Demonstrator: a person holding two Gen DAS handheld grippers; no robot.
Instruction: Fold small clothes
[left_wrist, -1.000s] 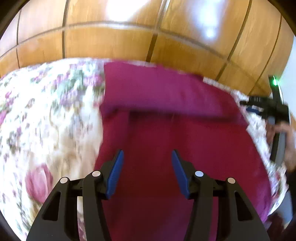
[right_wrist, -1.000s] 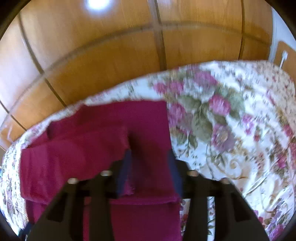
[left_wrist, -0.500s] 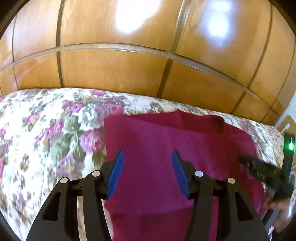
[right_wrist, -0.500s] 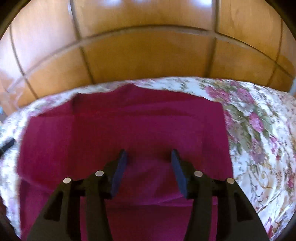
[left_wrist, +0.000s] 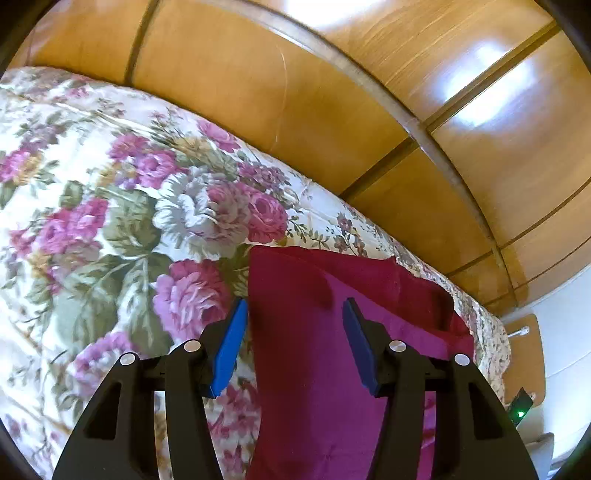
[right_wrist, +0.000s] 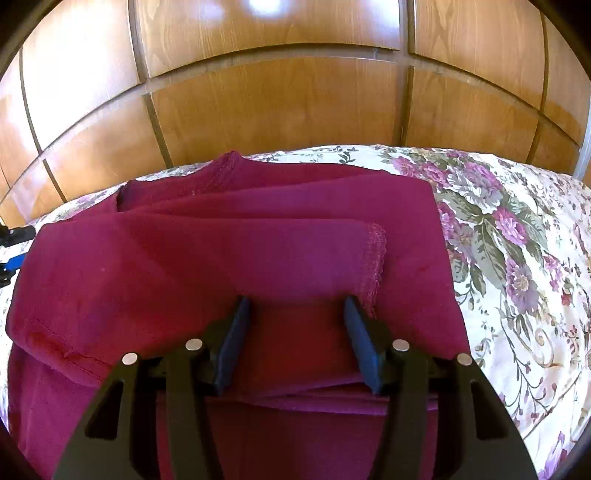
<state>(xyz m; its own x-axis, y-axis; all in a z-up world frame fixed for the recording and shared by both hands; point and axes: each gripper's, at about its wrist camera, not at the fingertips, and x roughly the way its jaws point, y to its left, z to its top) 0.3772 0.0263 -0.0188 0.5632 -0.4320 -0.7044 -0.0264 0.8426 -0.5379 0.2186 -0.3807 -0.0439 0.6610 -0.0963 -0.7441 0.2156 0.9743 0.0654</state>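
A dark red garment (right_wrist: 221, 258) lies folded flat on the flowered bedspread (right_wrist: 517, 277), a lace-hemmed sleeve (right_wrist: 375, 254) laid across its top. My right gripper (right_wrist: 296, 301) hovers low over its near middle, jaws opening, with only flat cloth beneath and nothing pinched. In the left wrist view the garment (left_wrist: 314, 369) shows its straight left edge. My left gripper (left_wrist: 294, 306) straddles that edge, one blue pad (left_wrist: 229, 343) over the bedspread (left_wrist: 129, 221) and the other over the cloth. Its jaws are closing slightly, with nothing held.
Glossy wooden wardrobe doors (right_wrist: 277, 110) stand right behind the bed. The left gripper's black and blue tip (right_wrist: 11, 251) shows at the far left of the right wrist view. A white wall and a wooden board (left_wrist: 524, 354) are at the right.
The right gripper has let go of the fold it carried, which now lies flat, and its jaws stand wider. The left gripper has swept left to the garment's left edge and rolled.
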